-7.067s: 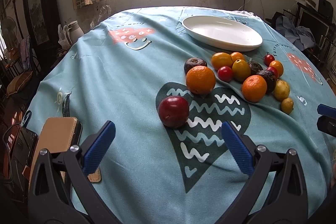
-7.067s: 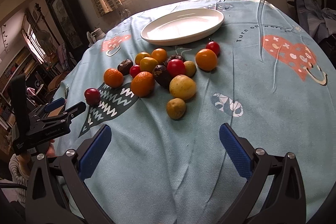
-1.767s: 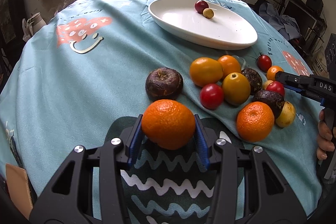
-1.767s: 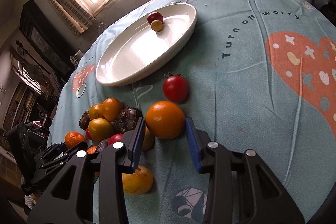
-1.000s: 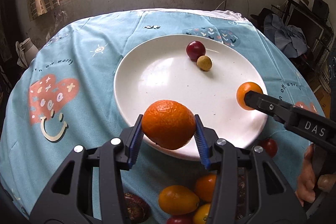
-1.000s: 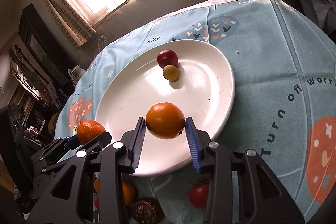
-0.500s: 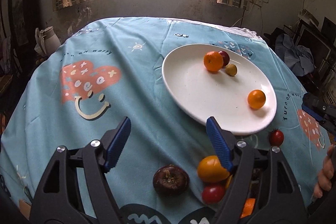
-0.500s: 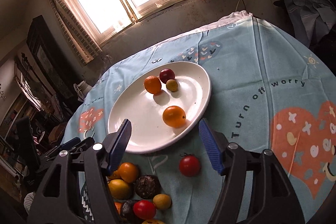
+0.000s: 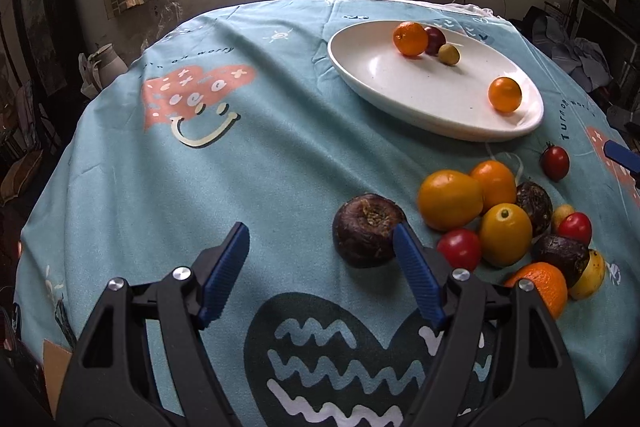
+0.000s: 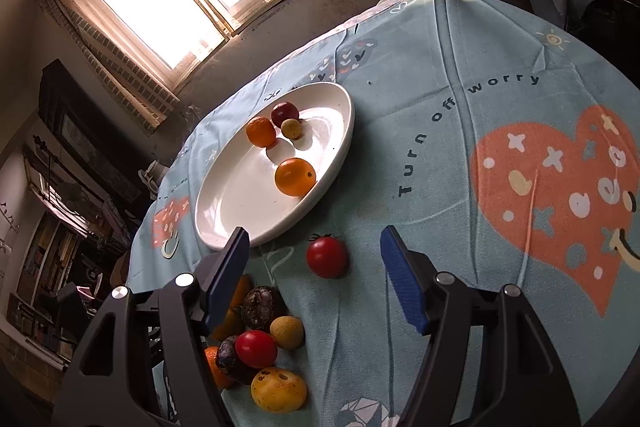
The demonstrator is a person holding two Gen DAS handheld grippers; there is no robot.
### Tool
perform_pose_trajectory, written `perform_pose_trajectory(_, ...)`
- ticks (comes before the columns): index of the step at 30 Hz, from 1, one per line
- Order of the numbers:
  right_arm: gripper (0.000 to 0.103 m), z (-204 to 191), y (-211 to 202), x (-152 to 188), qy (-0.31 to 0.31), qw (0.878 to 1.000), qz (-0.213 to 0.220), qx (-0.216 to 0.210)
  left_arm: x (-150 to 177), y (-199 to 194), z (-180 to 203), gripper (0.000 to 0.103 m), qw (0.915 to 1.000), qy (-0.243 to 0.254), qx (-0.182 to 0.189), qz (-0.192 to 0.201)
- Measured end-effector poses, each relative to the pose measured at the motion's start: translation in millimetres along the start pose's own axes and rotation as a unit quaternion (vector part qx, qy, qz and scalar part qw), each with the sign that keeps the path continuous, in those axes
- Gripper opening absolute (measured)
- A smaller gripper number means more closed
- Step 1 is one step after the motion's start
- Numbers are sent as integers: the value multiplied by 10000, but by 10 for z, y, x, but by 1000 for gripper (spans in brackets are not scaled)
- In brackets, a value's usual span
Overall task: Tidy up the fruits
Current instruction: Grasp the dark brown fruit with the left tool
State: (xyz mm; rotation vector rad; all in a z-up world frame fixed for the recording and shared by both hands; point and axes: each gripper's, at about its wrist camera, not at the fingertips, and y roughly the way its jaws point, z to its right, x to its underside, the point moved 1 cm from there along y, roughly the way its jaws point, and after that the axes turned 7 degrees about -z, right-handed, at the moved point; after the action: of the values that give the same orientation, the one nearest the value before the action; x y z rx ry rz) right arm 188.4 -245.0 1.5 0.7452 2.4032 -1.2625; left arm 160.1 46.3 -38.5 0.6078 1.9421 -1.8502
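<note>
Sunlit curtains frame a round table under a teal cloth [image 9: 280, 155]. Only the left view shows the dark wrinkled fruit [image 9: 369, 230] beside the spread-wide, empty left gripper [image 9: 320, 275]; the right view shows the right gripper [image 10: 316, 279], equally apart, above a lone tomato [image 10: 327, 257]. Four fruits sit on the oval plate [image 9: 384, 83], its long axis running toward the window.

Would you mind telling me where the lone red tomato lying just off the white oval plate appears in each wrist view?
Left wrist: red tomato at far right, below the white oval plate's near rim.
Right wrist: tomato centre, between the open jaws, just below the plate.
Shared landmark: the plate holding four fruits.
</note>
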Motion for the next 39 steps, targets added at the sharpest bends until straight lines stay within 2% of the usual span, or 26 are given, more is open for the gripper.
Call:
perform_pose_trajectory(9, 68, 2, 31, 20, 15, 10000, -81, 15, -32, 187, 78, 77, 9995, 172, 64, -254)
perform_pose_trajectory(12, 68, 9, 35, 25, 21, 10000, -87, 31, -46, 192, 53, 71, 9994, 109, 197, -247)
perform_pose_trajectory(14, 68, 15, 44, 16, 25, 9999, -96, 41, -42, 197, 45, 57, 9992, 94, 293, -259)
perform_pose_trajectory(16, 68, 15, 52, 16, 30, 9999, -112, 41, -42, 224, 52, 53, 9986, 97, 414, -305)
perform_pose_trajectory(19, 68, 11, 63, 21, 21, 9999, -127, 48, -41, 233, 81, 52, 9988, 158, 379, -275)
perform_pose_trajectory(22, 68, 4, 89, 27, -4, 9998, -181, 32, -50, 213, 53, 44, 9986, 88, 444, -270)
perform_pose_trajectory(25, 68, -29, 130, 42, -97, 9995, -287, 7, -74, 183, -75, 44, 9992, -194, 270, -206)
perform_pose_trajectory(28, 68, -69, 183, 57, -232, 9990, -365, 67, -90, 193, -182, 43, 9983, -444, 296, -247)
perform_pose_trajectory(33, 68, -68, 295, 76, -305, 9980, -515, 180, -93, 206, -138, 44, 9987, -351, 244, -268)
perform_pose_trajectory(39, 55, -151, 440, 82, -595, 9956, -639, 339, -83, 218, -124, 44, 9989, -310, 217, -292)
